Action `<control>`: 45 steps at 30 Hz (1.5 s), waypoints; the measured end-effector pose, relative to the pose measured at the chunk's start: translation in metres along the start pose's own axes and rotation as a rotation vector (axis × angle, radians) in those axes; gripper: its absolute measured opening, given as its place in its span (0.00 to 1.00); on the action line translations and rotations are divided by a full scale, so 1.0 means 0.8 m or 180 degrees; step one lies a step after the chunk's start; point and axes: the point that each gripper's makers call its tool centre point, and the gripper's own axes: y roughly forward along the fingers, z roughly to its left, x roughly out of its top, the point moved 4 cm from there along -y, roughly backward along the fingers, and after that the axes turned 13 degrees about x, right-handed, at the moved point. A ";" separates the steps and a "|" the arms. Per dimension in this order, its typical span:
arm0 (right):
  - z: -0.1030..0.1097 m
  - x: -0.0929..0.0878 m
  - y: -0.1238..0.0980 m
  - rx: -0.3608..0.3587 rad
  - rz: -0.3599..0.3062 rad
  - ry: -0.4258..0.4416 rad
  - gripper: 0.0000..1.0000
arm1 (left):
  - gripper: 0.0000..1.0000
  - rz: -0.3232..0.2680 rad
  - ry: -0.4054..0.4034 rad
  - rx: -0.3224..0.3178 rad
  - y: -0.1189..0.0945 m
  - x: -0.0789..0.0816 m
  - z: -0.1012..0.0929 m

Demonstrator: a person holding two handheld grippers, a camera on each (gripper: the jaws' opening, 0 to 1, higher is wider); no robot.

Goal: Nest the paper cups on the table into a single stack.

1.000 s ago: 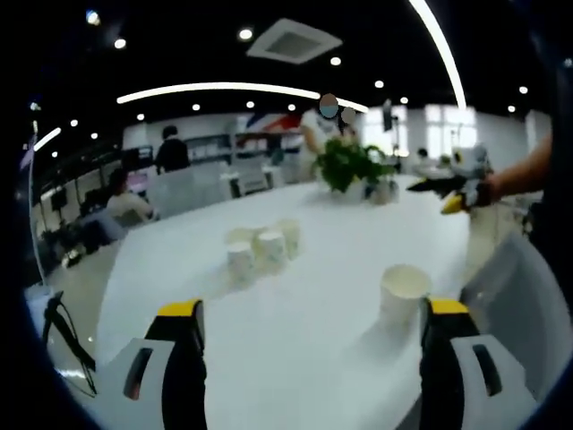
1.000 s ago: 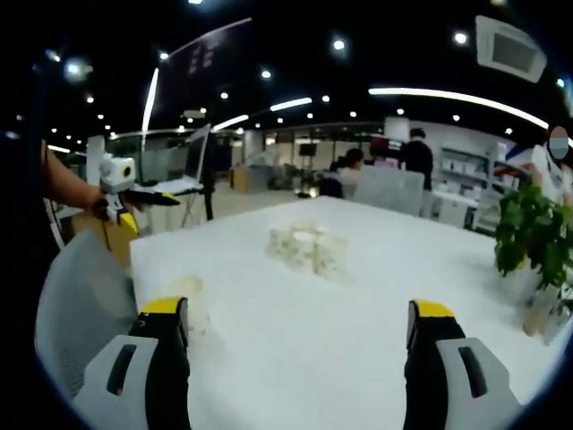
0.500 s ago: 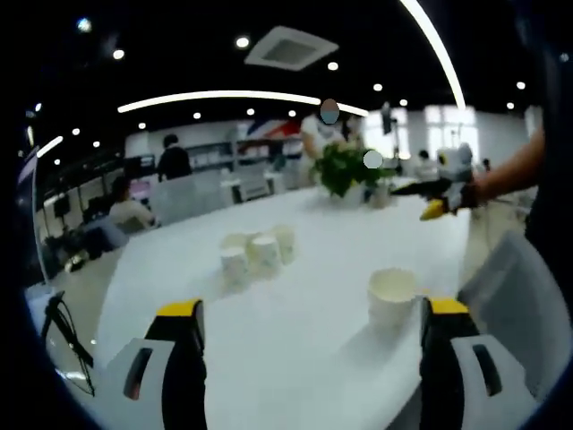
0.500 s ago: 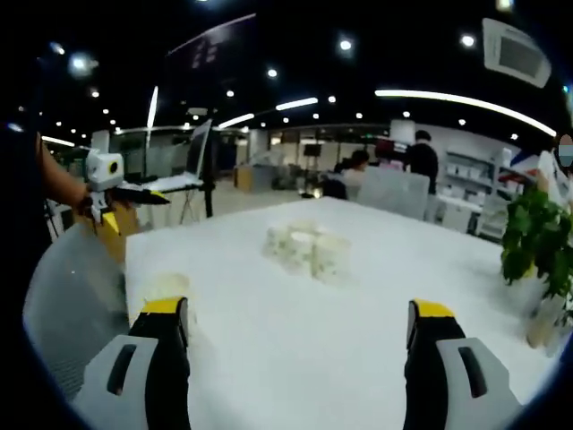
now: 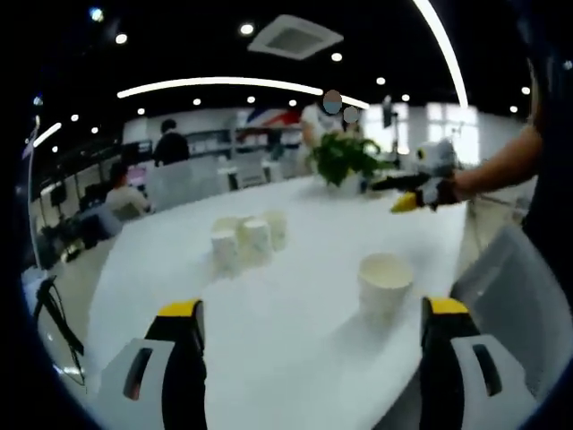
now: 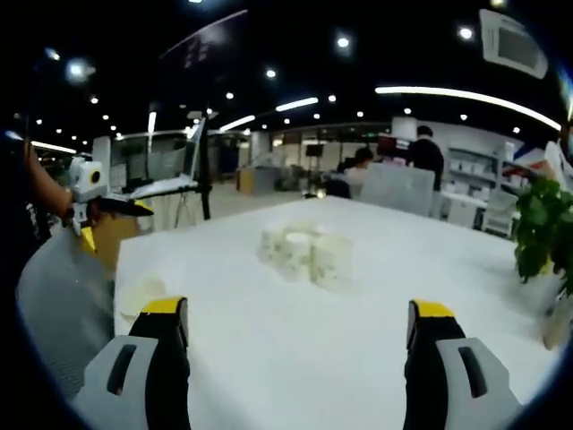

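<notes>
A cluster of white paper cups (image 5: 242, 239) stands upright in the middle of the white table (image 5: 295, 358); in the right gripper view the same cluster (image 6: 304, 252) lies ahead of the jaws. A single wider cup (image 5: 385, 285) stands nearer, right of centre in the left gripper view, and it peeks out at the left by the table edge in the right gripper view (image 6: 141, 295). My left gripper (image 5: 313, 358) is open above the table with nothing between its jaws. My right gripper (image 6: 300, 358) is open too and empty. The right gripper (image 5: 414, 190) also appears held out over the far table edge.
A potted green plant (image 5: 345, 159) stands at the table's far side. A grey chair back (image 5: 510, 296) sits by the table edge on the right. Several people sit and stand at desks behind. A laptop on a stand (image 6: 179, 170) is off the table.
Both cameras have shifted: the cup cluster and the single cup sit slightly left and nearer in the left gripper view. The right gripper has come closer to the cluster. No cup has moved.
</notes>
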 end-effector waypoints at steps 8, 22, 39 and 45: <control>-0.024 -0.002 0.033 0.0066 0.0027 -0.0005 1.00 | 0.99 0.0097 -0.0121 -0.0014 0.003 -0.006 0.003; -0.069 0.000 0.095 0.0159 -0.0002 -0.0023 0.97 | 0.99 0.0178 -0.0168 -0.0002 0.007 -0.019 0.006; -0.116 0.000 0.174 0.0218 0.0096 -0.0026 0.86 | 0.99 0.0221 -0.0174 0.0040 0.007 -0.021 0.009; -0.134 -0.006 0.197 0.0182 0.0089 0.0018 0.75 | 0.99 0.0217 -0.0136 0.0082 0.006 -0.021 0.010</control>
